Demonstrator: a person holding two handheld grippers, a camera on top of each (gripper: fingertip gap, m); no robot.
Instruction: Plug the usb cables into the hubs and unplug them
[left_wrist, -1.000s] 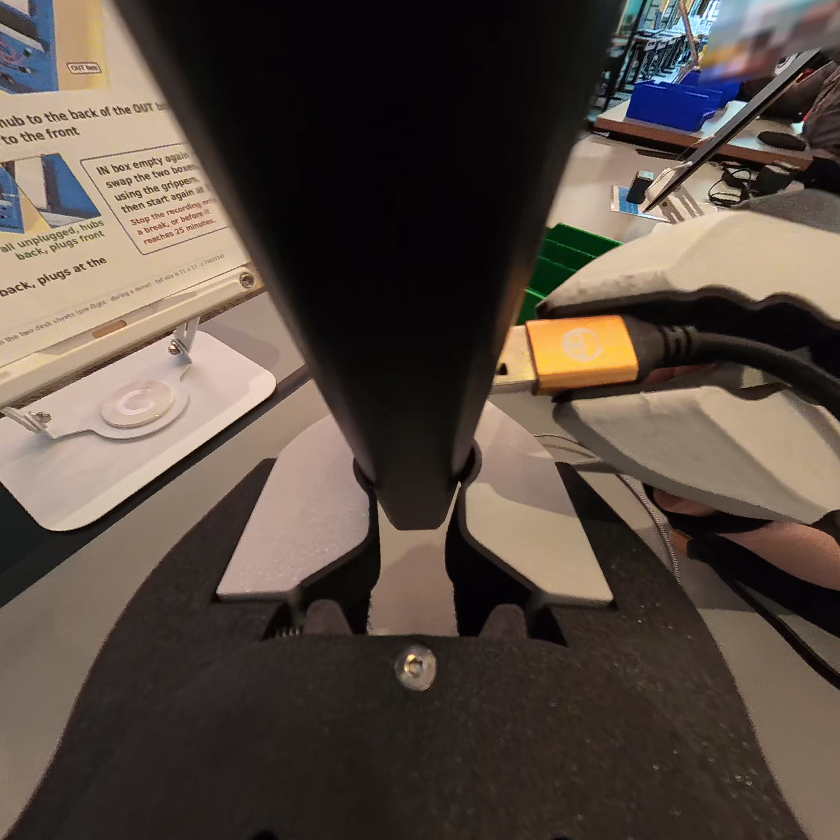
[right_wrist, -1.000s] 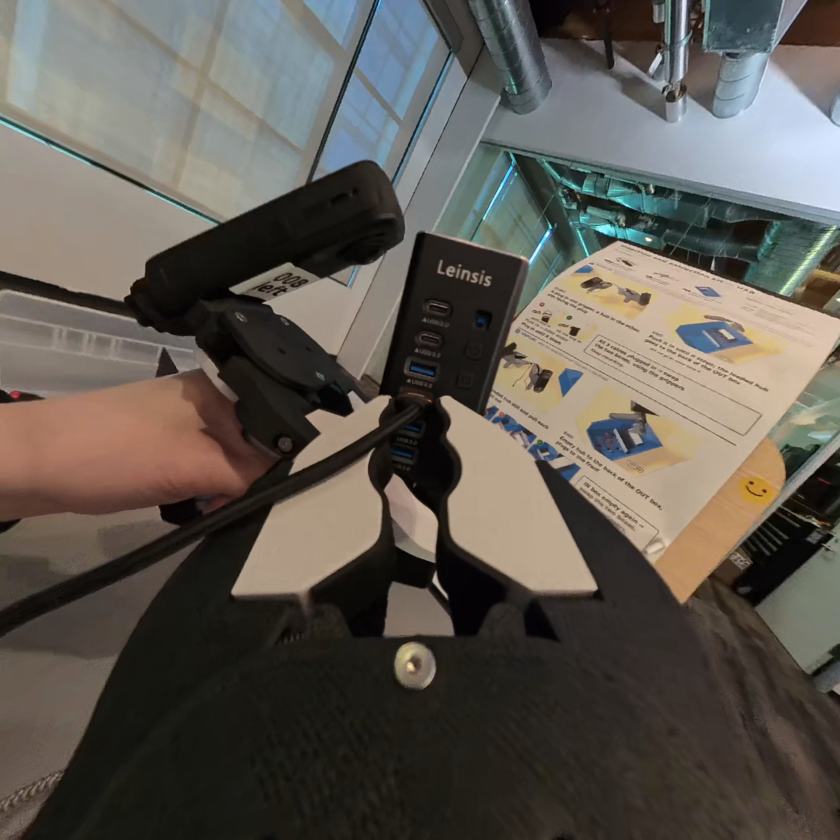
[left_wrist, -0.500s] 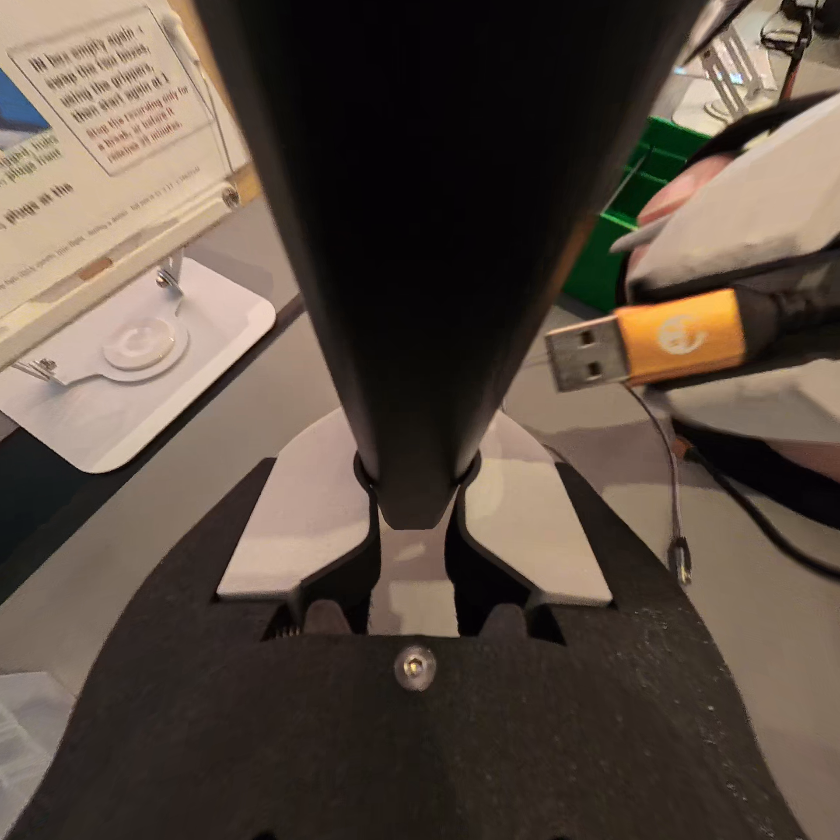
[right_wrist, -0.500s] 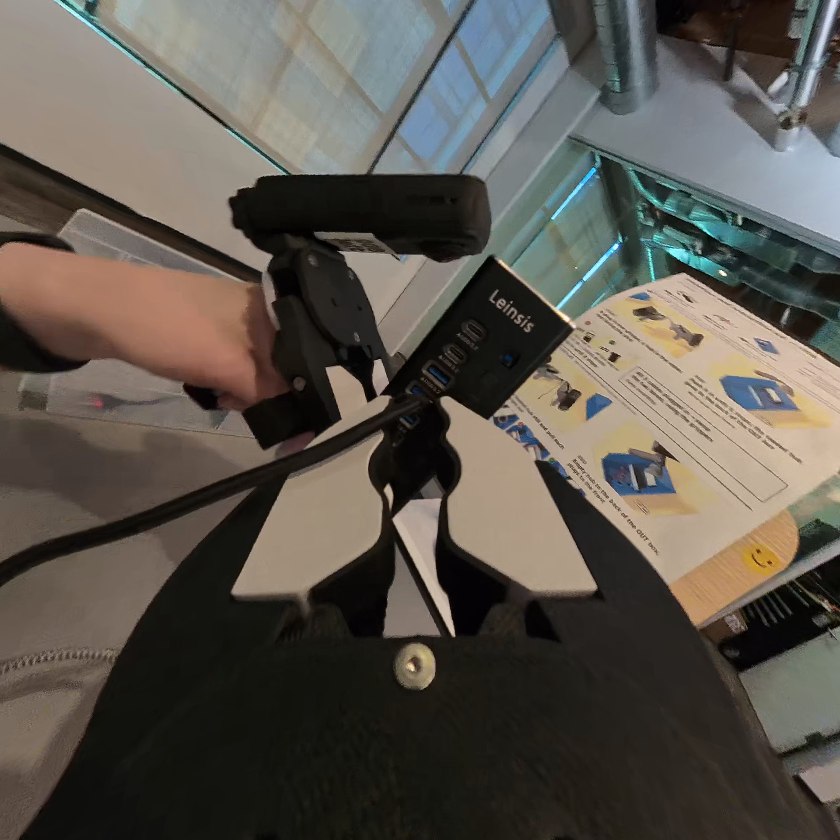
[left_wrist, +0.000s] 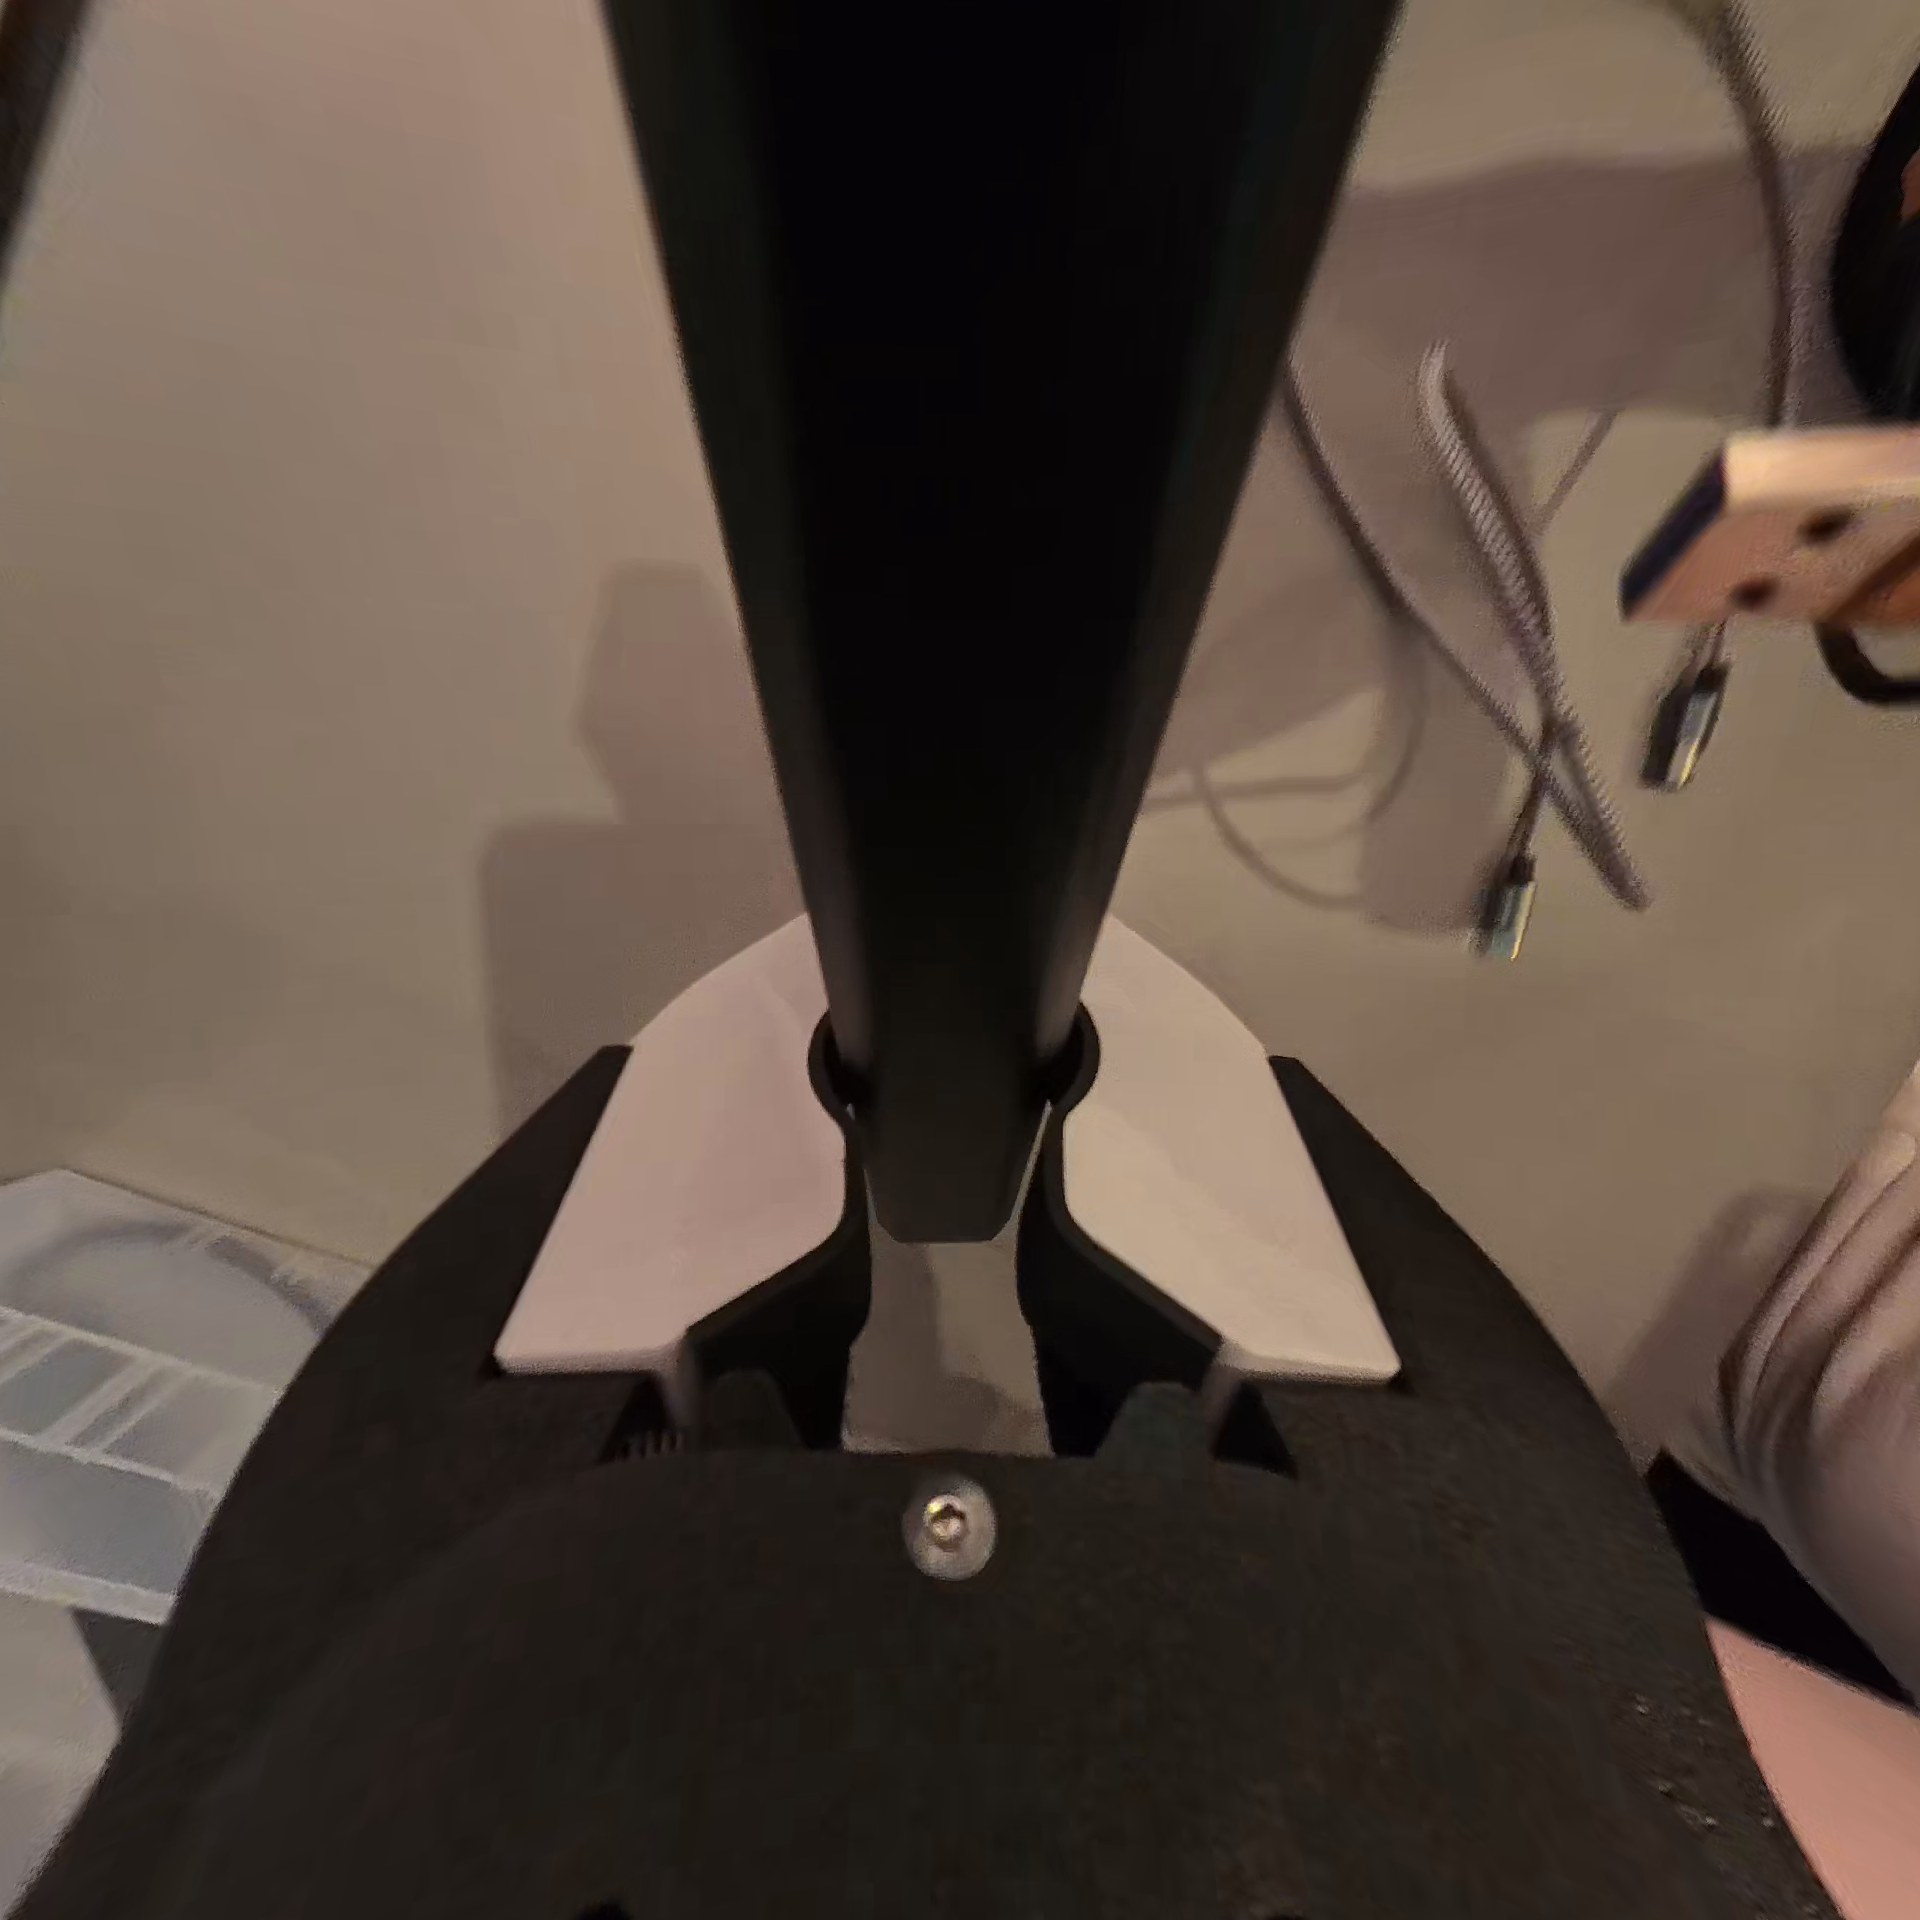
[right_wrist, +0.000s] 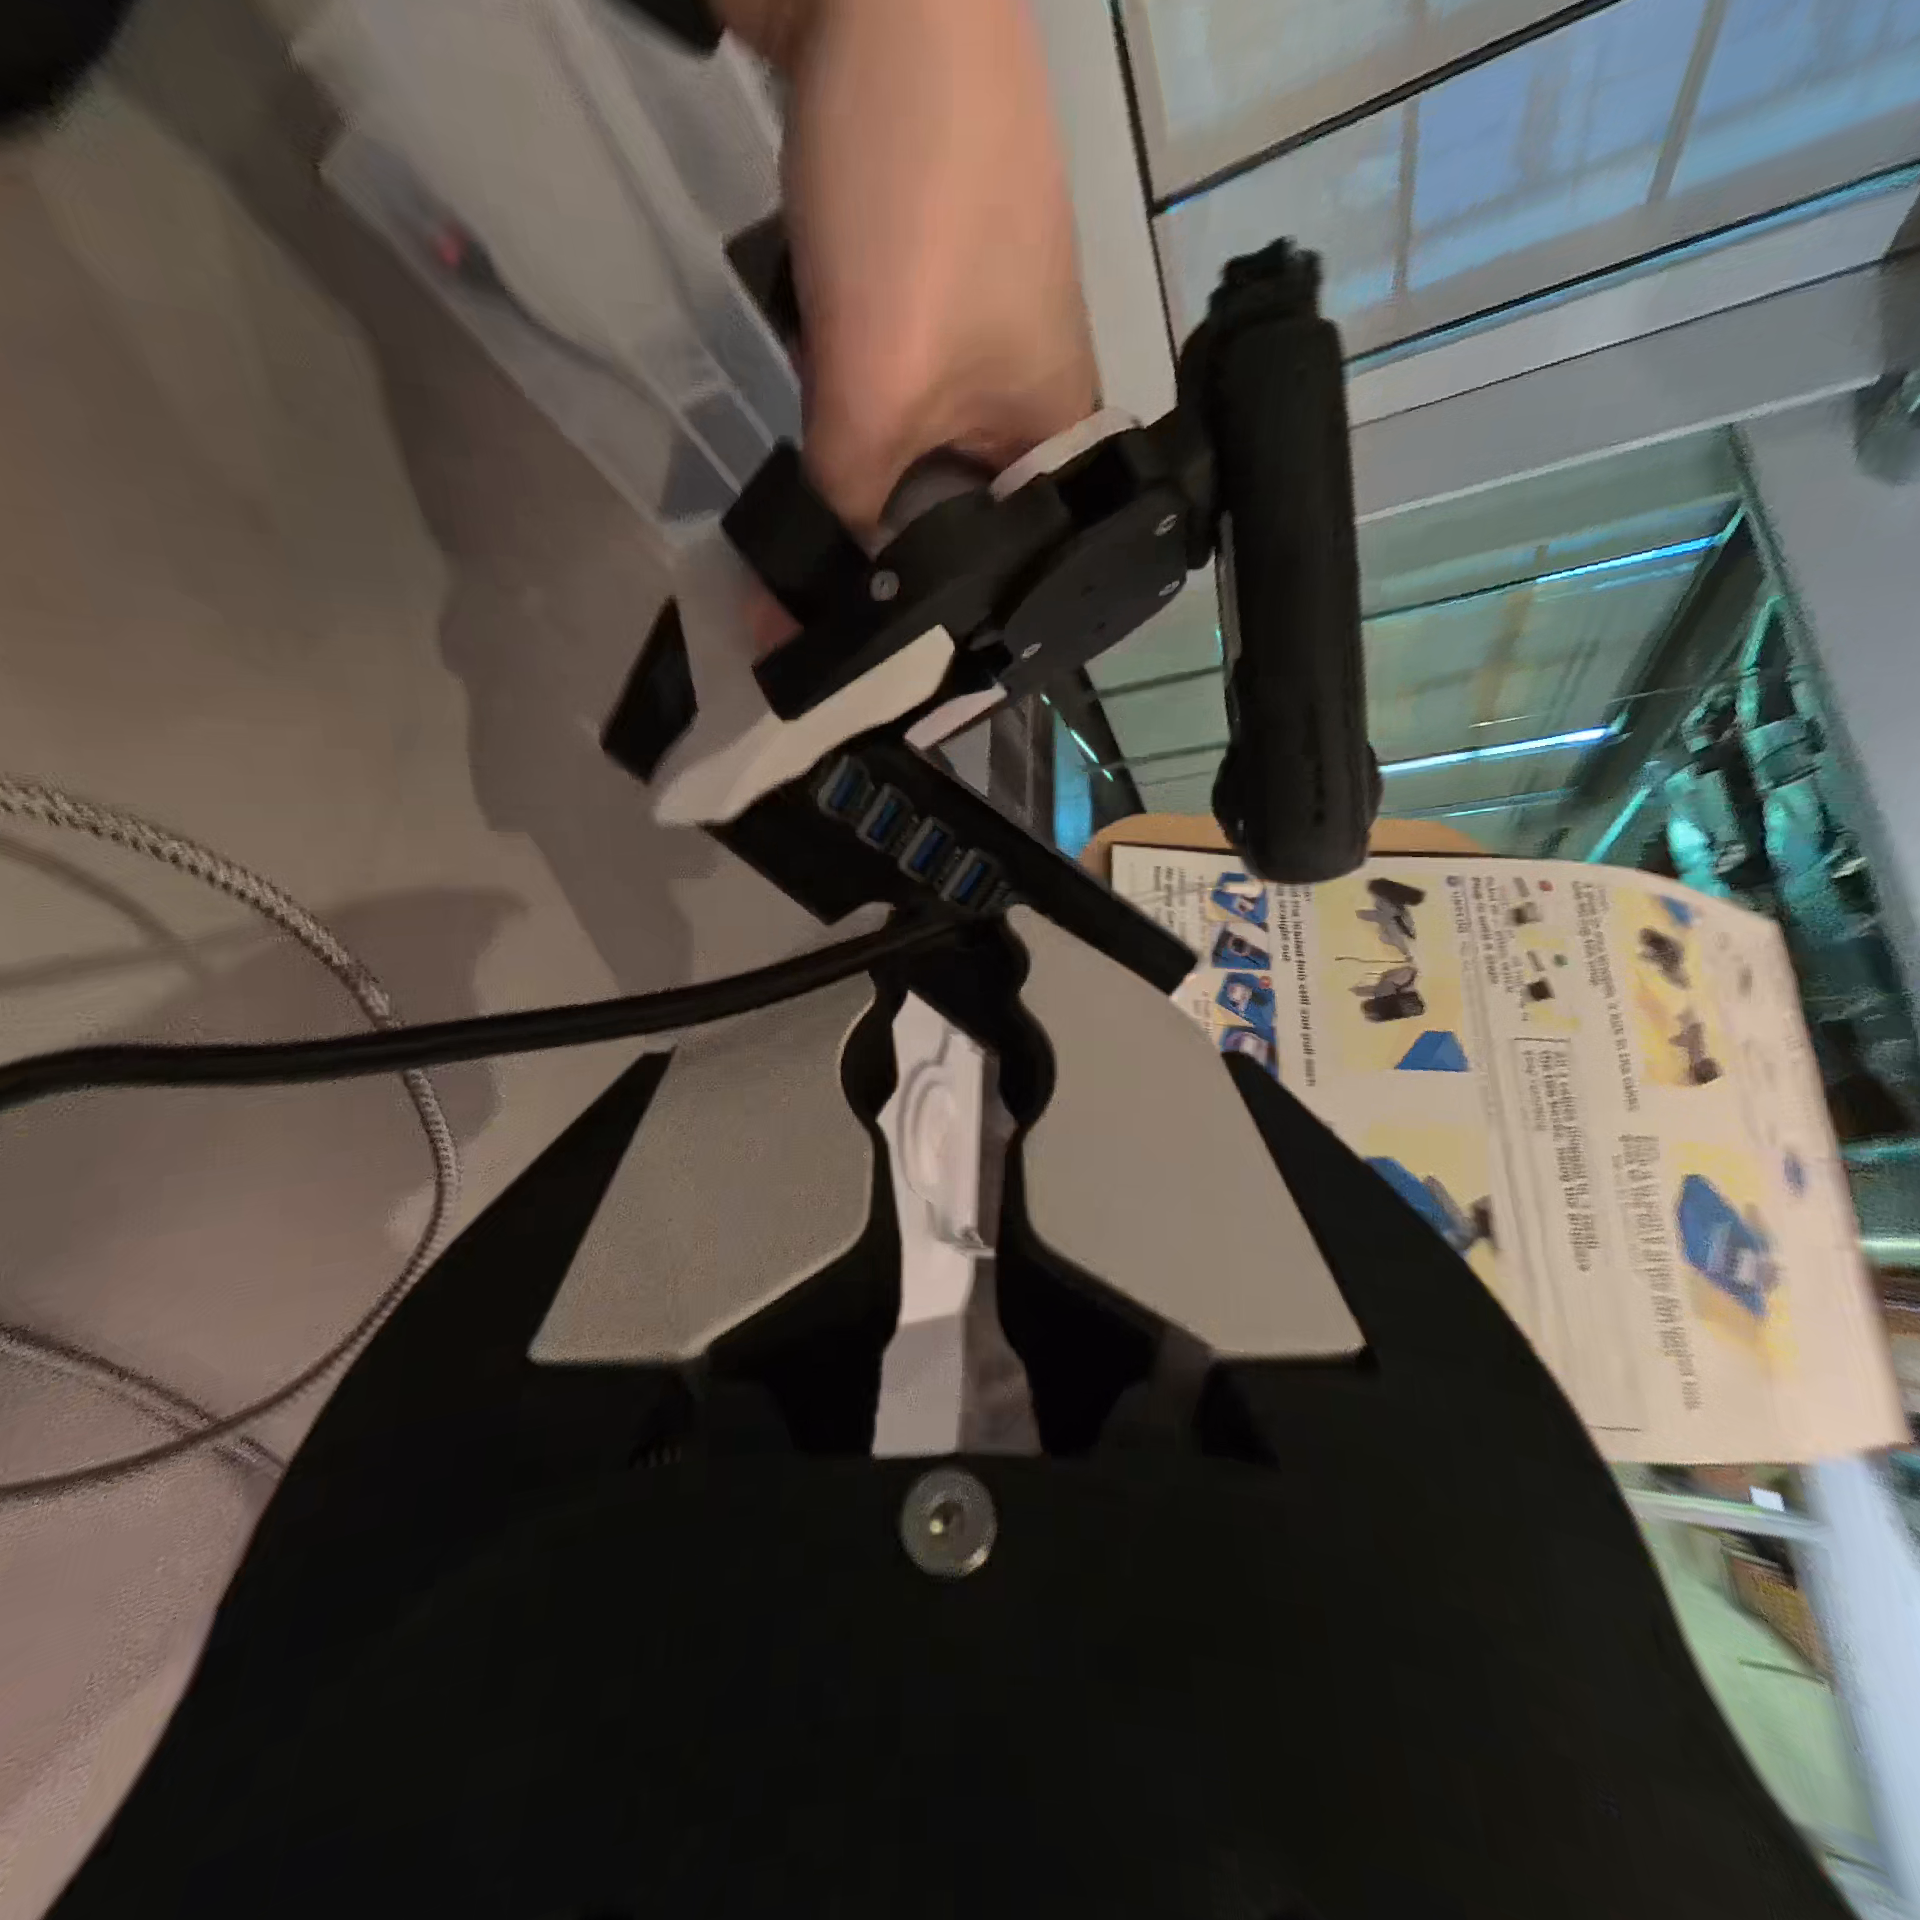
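In the left wrist view my left gripper (left_wrist: 951, 1049) is shut on the narrow end of a black USB hub (left_wrist: 966, 520), which fills the upper centre. The metal USB-A plug (left_wrist: 1787, 540) hangs at the right edge, apart from the hub. In the right wrist view my right gripper (right_wrist: 961, 956) is shut on that plug; the plug is hidden between the fingers and its thick black cable (right_wrist: 520, 1023) leaves to the left. Just beyond the fingertips the hub (right_wrist: 935, 852) shows a row of blue ports, clamped by the left gripper (right_wrist: 790, 748) in a person's hand (right_wrist: 914, 260).
Loose braided grey cables (left_wrist: 1507, 623) with small plugs lie on the beige table; they also show in the right wrist view (right_wrist: 343, 966). A clear plastic box (left_wrist: 94, 1403) sits at lower left. An instruction sheet on a stand (right_wrist: 1507, 1091) is behind the hub. A sleeve (left_wrist: 1818, 1351) is at right. Tip to tip, the grippers are about 12 cm apart.
The plug, at the hub's side a second ago, has come out and moved off to the right. The left gripper has tipped down toward the table; the right view has rolled.
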